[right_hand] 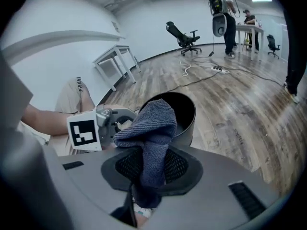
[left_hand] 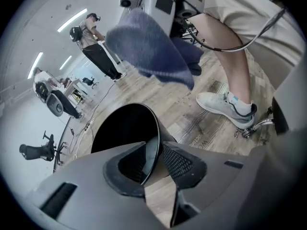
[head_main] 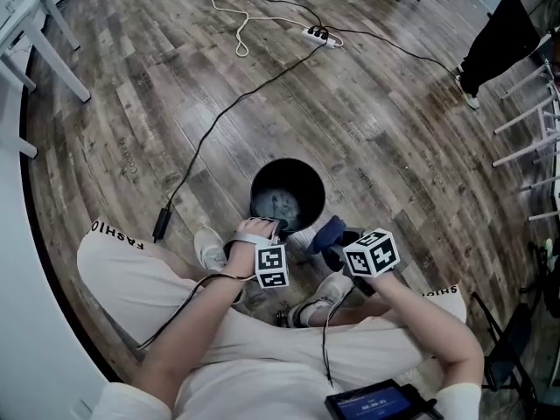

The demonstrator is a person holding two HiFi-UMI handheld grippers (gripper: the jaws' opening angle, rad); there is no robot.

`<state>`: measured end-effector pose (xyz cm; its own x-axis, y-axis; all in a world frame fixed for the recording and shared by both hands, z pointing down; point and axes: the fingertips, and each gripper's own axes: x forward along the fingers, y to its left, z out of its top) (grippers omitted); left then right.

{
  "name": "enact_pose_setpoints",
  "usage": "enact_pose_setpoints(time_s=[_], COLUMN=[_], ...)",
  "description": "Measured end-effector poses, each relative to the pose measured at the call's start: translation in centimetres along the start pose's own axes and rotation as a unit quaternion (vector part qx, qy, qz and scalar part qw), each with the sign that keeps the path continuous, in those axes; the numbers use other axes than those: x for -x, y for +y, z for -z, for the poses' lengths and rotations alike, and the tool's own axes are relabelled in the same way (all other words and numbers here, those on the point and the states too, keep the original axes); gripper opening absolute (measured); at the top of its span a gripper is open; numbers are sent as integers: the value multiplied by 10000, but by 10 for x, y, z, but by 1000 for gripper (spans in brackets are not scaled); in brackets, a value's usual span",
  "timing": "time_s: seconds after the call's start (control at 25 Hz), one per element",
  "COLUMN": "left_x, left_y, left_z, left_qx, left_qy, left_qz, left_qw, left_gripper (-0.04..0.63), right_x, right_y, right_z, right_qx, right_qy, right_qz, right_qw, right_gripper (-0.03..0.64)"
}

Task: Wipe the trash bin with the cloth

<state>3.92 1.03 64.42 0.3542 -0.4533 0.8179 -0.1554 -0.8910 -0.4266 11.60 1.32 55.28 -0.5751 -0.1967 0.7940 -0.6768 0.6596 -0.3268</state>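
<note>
Right gripper (right_hand: 151, 169): jaws closed on the cloth.
Cloth (right_hand: 152, 133): blue, bunched, standing up between the jaws.
Bin (right_hand: 188, 113): black, round, open-topped, behind the cloth.
Left gripper (right_hand: 125, 123): beside the bin's left rim.
Floor (right_hand: 249, 109): wood planks.

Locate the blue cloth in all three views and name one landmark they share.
Head view: cloth near the centre, just lower right of the trash bin.
Left gripper view: cloth at top centre, hanging above the trash bin.
Right gripper view: cloth at lower centre, bunched in front of the trash bin.
Shared landmark: the black trash bin, visible in all three.
</note>
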Motion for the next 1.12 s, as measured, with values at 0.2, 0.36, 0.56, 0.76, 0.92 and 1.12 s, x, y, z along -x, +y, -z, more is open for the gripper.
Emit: enact_pose_setpoints(time_s=[0.2,0.36,0.56,0.76,0.92,1.12], left_x=[-5,-5,-3,-4,-3,-4], left_y=[-9,-10,-8,-9,-10,-11], left_z=[-1,-1,-2,-2,-4,-6], left_qx=[-45,136,111,-3,-56,-30], left_qy=[-47,-178,-263,-303,-355,-410], left_qz=[224,381,438,438,447,435], left_qw=[9997,9990,9986,9986,9984,9982], left_gripper=[64,60,55,54,51,49], right_x=[-46,-74,-101,-132,-158,-196], right_y=[-32,-48,-58,-79,-102,-130], right_z=[20,21,31,49,66,85], right_qx=[-279,-206,-402,-764,-808,-936], right_qy=[448,618,732,607,363,237], right_qz=[-42,27,-47,-9,102,320], right_qw=[9986,9979,9965,9952,9960,9948], right_gripper=[84,84,84,84,84,84])
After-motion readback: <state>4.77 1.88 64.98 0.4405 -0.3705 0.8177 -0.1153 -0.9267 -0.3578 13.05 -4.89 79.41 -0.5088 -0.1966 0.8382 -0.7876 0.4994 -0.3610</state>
